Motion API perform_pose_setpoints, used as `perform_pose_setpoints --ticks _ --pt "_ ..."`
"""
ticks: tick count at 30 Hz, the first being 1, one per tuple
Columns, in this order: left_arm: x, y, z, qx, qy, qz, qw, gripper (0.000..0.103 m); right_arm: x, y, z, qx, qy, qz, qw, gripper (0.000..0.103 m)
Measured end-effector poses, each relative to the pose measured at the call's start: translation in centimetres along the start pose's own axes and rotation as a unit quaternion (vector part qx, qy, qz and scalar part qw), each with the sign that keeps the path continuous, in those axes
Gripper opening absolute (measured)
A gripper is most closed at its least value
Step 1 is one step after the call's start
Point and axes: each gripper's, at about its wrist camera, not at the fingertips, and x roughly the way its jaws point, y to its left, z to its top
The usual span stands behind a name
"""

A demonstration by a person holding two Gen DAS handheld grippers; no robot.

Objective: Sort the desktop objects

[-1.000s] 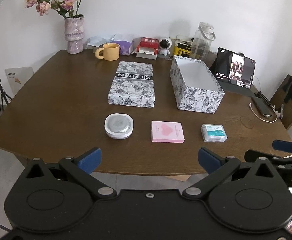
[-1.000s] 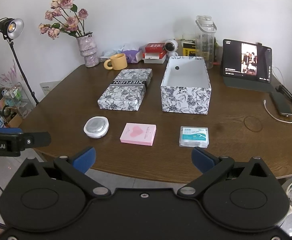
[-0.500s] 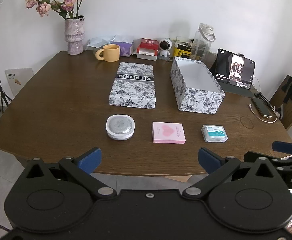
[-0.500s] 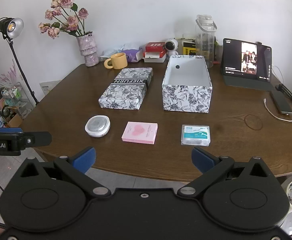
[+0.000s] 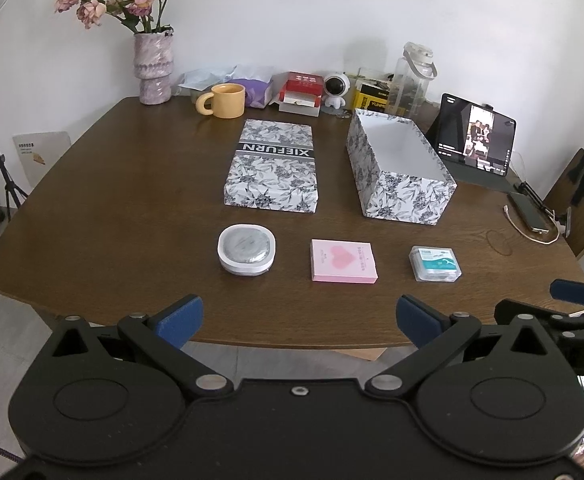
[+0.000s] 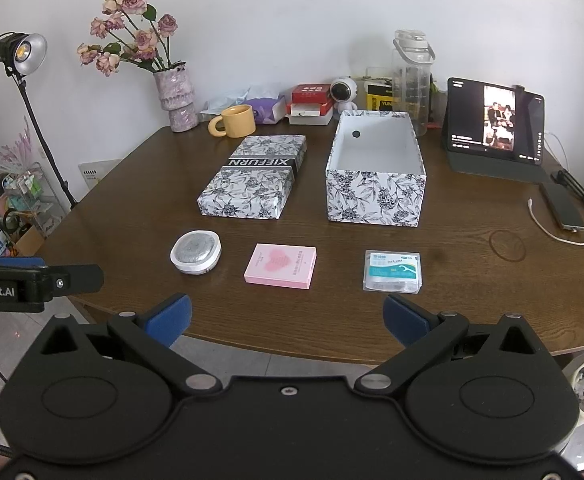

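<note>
On the brown table [image 5: 123, 216] lie a white round-cornered case [image 5: 246, 250] [image 6: 195, 252], a pink card box [image 5: 344, 261] [image 6: 280, 265] and a clear floss box [image 5: 435, 263] [image 6: 392, 271] in a row near the front edge. Behind them stand an open floral box [image 5: 398, 172] [image 6: 375, 172], empty, and its floral lid [image 5: 272, 165] [image 6: 254, 175]. My left gripper [image 5: 299, 318] is open and empty, in front of the table edge. My right gripper [image 6: 287, 315] is open and empty, also short of the edge.
At the back are a flower vase [image 5: 152, 68], yellow mug [image 5: 223, 100], red boxes [image 5: 300, 92], a water jug [image 5: 412, 80] and a tablet on a stand [image 5: 474, 138]. A phone with cable [image 6: 563, 211] lies at the right. A lamp stand [image 6: 19, 56] stands left of the table.
Both grippers have moved slightly forward toward the table; the objects sit a little lower and nearer in both views. Nothing on the table has moved.
</note>
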Motion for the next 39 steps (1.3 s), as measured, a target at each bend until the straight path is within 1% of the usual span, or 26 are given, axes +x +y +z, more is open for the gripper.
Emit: perform_pose_setpoints --ticks 15,24,35,39 --pt "0.6 -0.3 -0.1 -0.008 0.007 0.008 0.9999 0.103 0.1 -0.4 0.2 -0.003 0.002 0.001 1.0 0.103" --pt "1.3 -0.9 0.4 -0.026 0.014 0.011 0.9995 0.103 0.4 -1.1 0.9 -0.018 -0.005 0.009 1.0 0.103" --pt "3.1 -2.9 1.2 -0.03 0.012 0.041 0.9986 0.103 1.6 -2.8 2.3 -0.05 -0.005 0.023 0.998 0.103" --pt "4.5 -2.9 1.9 -0.028 0.024 0.047 0.9982 0.103 2.3 -3.4 2.8 -0.061 -0.002 0.03 0.998 0.103"
